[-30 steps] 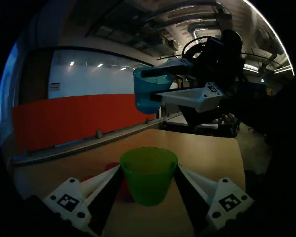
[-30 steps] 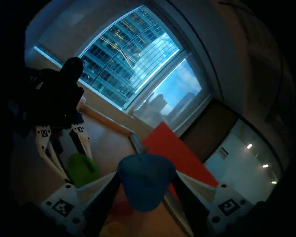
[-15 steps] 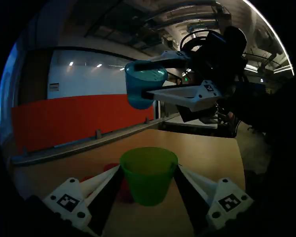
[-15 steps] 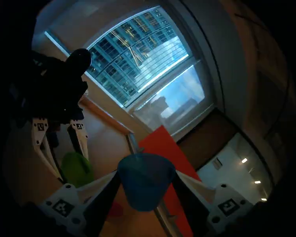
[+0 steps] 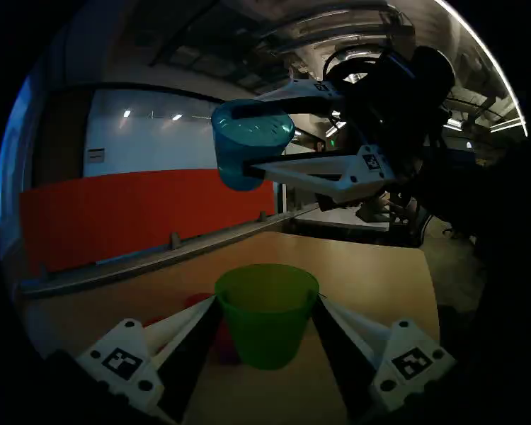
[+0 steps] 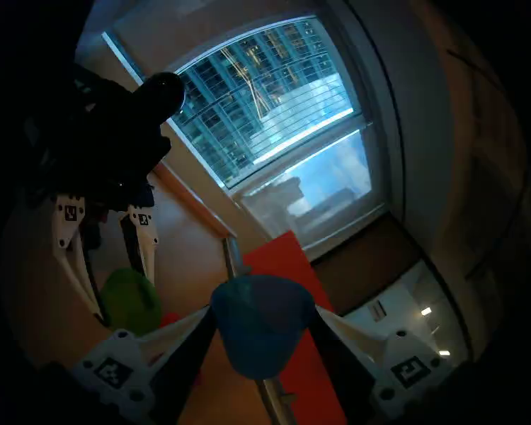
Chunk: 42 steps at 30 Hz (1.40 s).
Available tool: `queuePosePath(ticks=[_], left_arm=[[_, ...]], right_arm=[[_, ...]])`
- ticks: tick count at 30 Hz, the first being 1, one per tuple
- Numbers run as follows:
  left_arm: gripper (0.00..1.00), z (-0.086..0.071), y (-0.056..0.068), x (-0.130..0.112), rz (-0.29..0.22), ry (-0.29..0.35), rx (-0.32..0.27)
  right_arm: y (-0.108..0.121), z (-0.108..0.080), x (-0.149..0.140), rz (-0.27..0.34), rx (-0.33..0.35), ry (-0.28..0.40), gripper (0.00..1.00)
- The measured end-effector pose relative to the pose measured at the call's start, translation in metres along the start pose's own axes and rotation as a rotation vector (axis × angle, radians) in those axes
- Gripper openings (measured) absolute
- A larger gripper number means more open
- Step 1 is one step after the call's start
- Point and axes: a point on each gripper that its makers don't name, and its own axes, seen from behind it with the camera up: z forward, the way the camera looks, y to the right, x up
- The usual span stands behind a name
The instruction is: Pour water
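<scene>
The right gripper [image 6: 262,322] is closed part-way on the blue cup [image 6: 262,333], one finger on each side of the wall below the rim. In the left gripper view this cup hangs high above the table [image 5: 379,276], tilted, with water [image 5: 255,131] close to the lip. The left gripper [image 5: 265,304] clamps the green cup [image 5: 267,322] the same way, upright and low over the table; contact with the table cannot be confirmed. Both cups appear to be thin, smooth, tapered plastic: light, moderately stiff, likely to flex under a hard squeeze and to slide downward through a loose one. The blue cup probably carries most of its weight in the water. Recommended hold: opposite sides of the wall, at mid-height, with moderate force.
</scene>
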Motion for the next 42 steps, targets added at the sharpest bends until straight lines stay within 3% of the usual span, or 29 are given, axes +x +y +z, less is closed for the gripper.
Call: queuePosePath(ticks=[42], left_arm=[[0.86, 0.007, 0.0, 0.004, 0.004, -0.001, -0.015]], right_arm=[[0.016, 0.012, -0.003, -0.245, -0.033, -0.023, 0.9]])
